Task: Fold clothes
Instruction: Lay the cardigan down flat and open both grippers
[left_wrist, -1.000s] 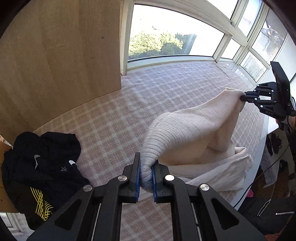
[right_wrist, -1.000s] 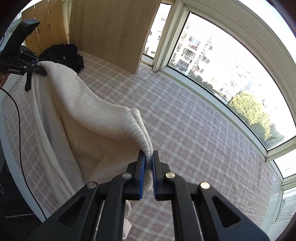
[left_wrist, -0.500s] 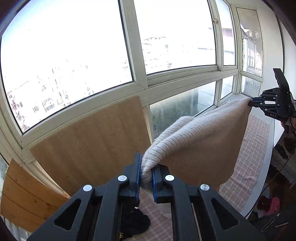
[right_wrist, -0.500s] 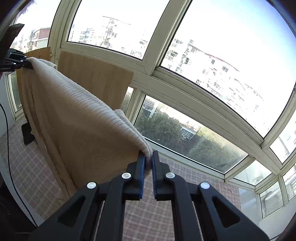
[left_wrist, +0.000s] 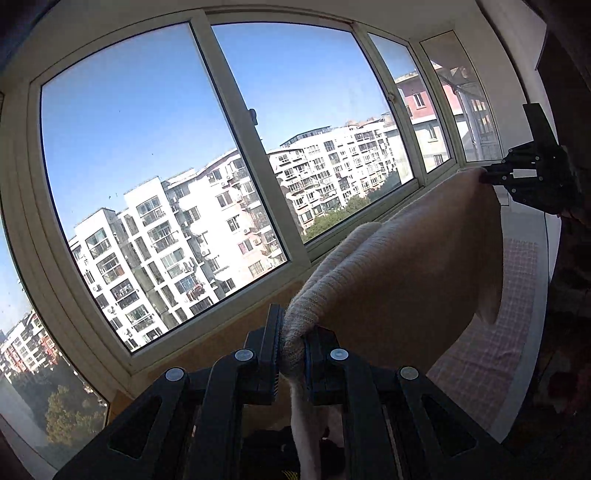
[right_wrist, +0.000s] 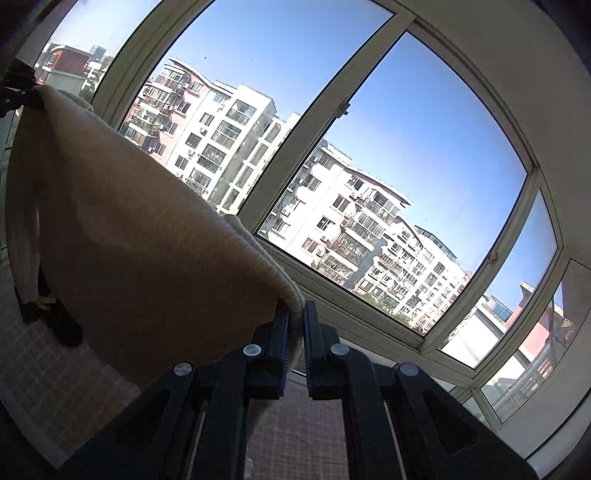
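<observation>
A cream ribbed knit sweater (left_wrist: 406, 280) hangs in the air, stretched between both grippers. My left gripper (left_wrist: 291, 354) is shut on one bunched end of it. My right gripper (right_wrist: 295, 325) is shut on the other end, and the sweater (right_wrist: 129, 240) drapes down to the left of it. In the left wrist view the right gripper (left_wrist: 487, 177) shows at the far right, pinching the cloth. In the right wrist view the left gripper (right_wrist: 33, 101) shows at the far left. Both grippers are tilted up toward the windows.
Large windows (left_wrist: 147, 166) fill both views, with apartment blocks outside. The pink checked surface (left_wrist: 491, 339) lies below at the right, and also shows in the right wrist view (right_wrist: 55, 380). A black garment (right_wrist: 55, 317) lies on it behind the sweater.
Both grippers have risen and tilted upward, lifting the sweater off the checked surface until it hangs free. Both grips stay shut on the cloth.
</observation>
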